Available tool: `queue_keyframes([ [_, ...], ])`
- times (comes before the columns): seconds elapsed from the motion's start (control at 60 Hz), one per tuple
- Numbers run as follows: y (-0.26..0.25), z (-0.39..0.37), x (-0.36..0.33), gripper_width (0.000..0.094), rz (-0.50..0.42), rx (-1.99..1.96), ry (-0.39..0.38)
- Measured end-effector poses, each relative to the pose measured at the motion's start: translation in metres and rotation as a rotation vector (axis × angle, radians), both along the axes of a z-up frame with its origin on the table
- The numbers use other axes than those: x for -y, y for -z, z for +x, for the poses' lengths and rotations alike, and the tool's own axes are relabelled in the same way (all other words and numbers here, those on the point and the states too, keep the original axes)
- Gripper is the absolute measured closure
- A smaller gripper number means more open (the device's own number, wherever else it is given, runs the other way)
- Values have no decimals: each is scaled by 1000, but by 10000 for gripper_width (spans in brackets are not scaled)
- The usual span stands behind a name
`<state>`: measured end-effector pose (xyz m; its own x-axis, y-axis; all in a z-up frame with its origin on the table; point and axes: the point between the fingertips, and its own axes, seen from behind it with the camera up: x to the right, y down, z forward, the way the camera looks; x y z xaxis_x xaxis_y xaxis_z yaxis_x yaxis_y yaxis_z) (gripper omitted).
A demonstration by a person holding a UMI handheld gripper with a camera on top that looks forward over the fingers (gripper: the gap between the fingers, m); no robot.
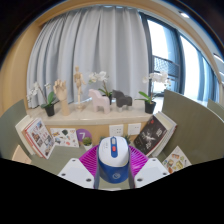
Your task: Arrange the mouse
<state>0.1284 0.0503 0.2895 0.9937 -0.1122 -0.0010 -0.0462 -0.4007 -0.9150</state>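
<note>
The gripper [112, 172] looks forward over a low, grey-green tabletop [20, 125] toward a curtained window. Between its two white fingers [75, 172] sits a mouse [112, 153], white with a blue stripe and scroll wheel running down its middle. The mouse lies against the pink pads [113, 172] on the inner faces of the fingers, and the fingers stand close in at either side of it, so the gripper appears to be pinching the mouse by its flanks, with its nose pointing ahead, away from the camera.

Just beyond the mouse, on the tabletop, lies a small purple disc-shaped thing [84, 136]; what it is cannot be told. To the left of the fingers an open magazine [38, 136] lies on the tabletop with printed pictures showing. To the right a dark patterned booklet [153, 133] lies at a slant, and nearer the gripper another printed sheet [176, 158].

Farther back runs a pale shelf [95, 109] in front of the curtain [95, 50]. On it stand three pots of white orchids: one at the left [45, 97], one near the middle [99, 84], one at the right [150, 92]. Between them stand a small wooden figure [77, 85] and a dark boxy object [121, 99]. White socket plates [124, 129] show on the front of the shelf. Daylight comes through the window [190, 55] at the right.
</note>
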Motion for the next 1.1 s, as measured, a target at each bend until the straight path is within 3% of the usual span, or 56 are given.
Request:
queue_keyframes([
  [0.083, 36, -42, 15, 534, -56, 1, -25],
  [0.2, 135, -79, 35, 536, -193, -2, -59],
  [0.35, 253, -89, 74, 536, -399, -11, -48],
  [0.467, 301, -91, 102, 532, -466, -5, -38],
  [0.5, 299, -91, 100, 532, -425, 10, -38],
  [0.7, 301, -91, 101, 392, -406, -52, -46],
  [0.717, 301, -91, 102, 358, -415, -55, -50],
  [0.75, 301, -87, 107, 186, -444, -50, -43],
  [0.8, 294, -76, 113, 63, -470, -27, -17],
  [1.1, 163, -82, 172, 72, -310, -56, -42],
])
